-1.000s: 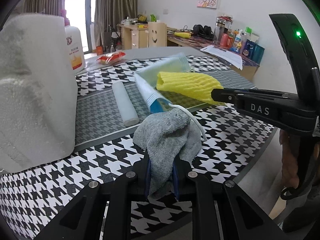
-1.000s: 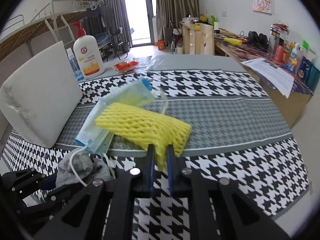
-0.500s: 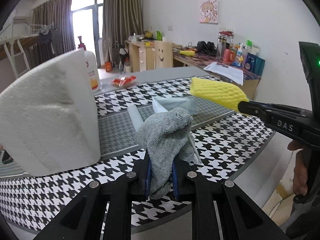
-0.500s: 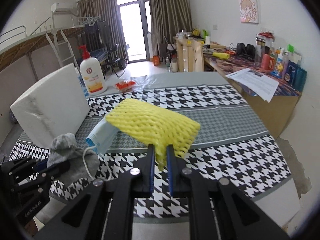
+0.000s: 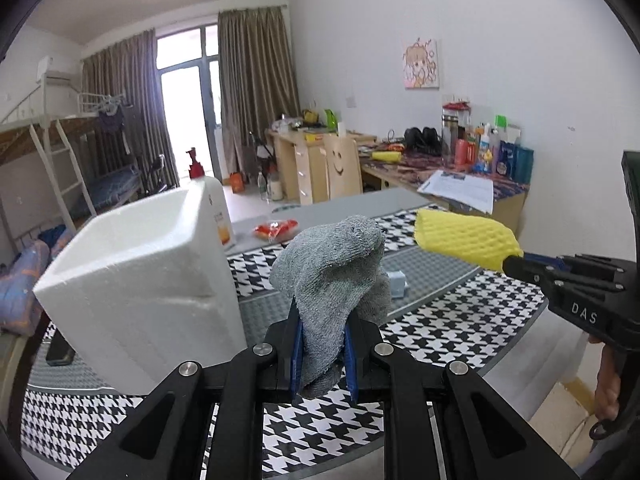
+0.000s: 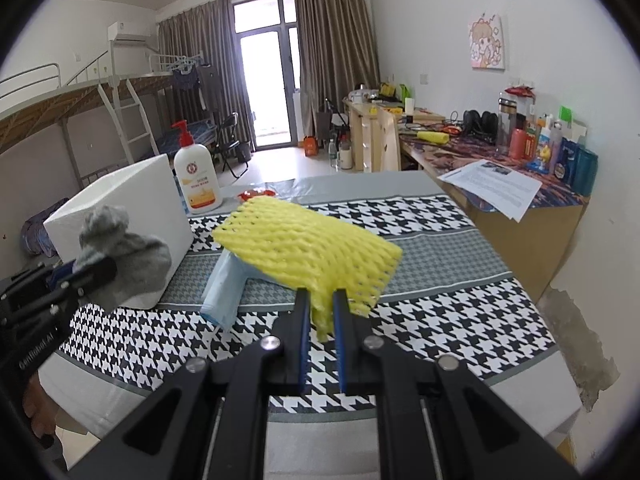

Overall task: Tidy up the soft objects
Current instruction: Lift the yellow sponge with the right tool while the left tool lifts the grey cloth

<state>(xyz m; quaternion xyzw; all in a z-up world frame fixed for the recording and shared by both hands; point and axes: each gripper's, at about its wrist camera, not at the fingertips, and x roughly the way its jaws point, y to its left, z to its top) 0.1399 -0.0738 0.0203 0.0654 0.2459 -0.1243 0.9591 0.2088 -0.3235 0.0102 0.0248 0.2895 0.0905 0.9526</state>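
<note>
A box [image 6: 132, 216] is set on the table [image 6: 420, 248] at the left. A bottle [image 6: 199, 184] is stood behind it. A mask [image 6: 224, 288] is laid beside the box.

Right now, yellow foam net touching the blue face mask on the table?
Apart. Right wrist view: the yellow foam net, pinched in the right gripper, hangs lifted above the blue face mask, tablecloth visible beneath its edge.

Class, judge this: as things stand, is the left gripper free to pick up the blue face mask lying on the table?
Probably not yet. The left gripper is shut on the grey sock, so its jaws are occupied, though nothing covers the blue face mask.
</note>
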